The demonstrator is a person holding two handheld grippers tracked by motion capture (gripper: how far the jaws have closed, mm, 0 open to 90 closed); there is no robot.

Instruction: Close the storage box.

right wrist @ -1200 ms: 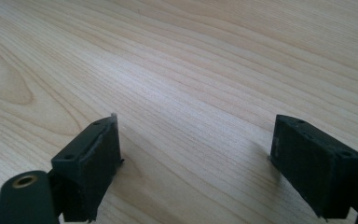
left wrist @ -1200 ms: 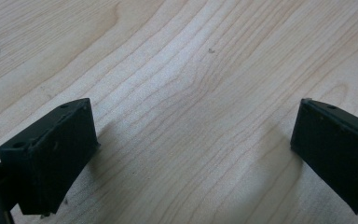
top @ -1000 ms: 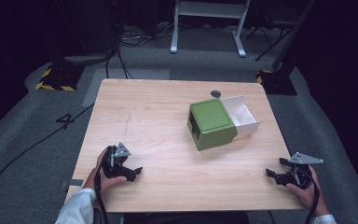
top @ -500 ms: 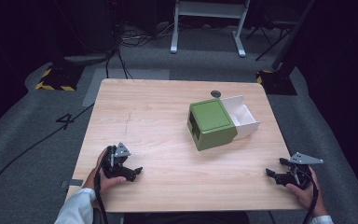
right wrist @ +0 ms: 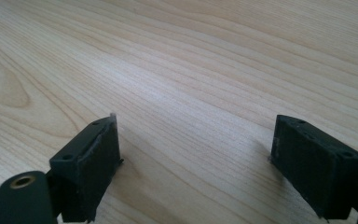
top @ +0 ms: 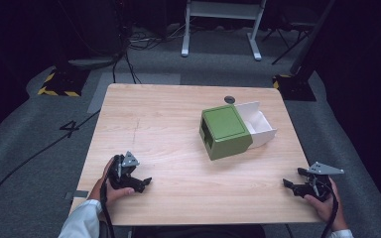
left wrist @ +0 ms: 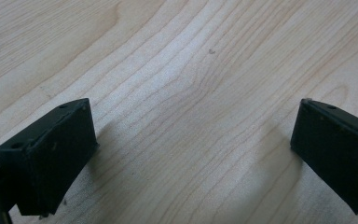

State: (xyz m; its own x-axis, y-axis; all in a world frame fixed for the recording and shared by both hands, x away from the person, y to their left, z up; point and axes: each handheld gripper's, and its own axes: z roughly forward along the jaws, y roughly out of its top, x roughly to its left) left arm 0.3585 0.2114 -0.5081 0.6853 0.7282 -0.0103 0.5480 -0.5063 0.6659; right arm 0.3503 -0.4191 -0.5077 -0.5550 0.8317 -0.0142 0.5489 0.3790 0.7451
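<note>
A green box (top: 225, 131) sits right of the middle of the wooden table (top: 168, 124), with a white inner tray (top: 260, 124) slid partly out of its far right side. My left gripper (top: 144, 182) rests near the front left edge, held by a hand, open with nothing between its jaws. My right gripper (top: 291, 183) rests near the front right corner, also open and empty. In the left gripper view the two black fingers (left wrist: 51, 154) stand wide apart over bare wood. In the right gripper view the fingers (right wrist: 91, 163) are likewise spread over the tabletop.
A small dark round spot (top: 229, 99) lies on the table behind the box. A white stand (top: 221, 25) and cables lie on the grey floor beyond the table. Yellow-black striped blocks (top: 59, 82) sit at the far left of the floor.
</note>
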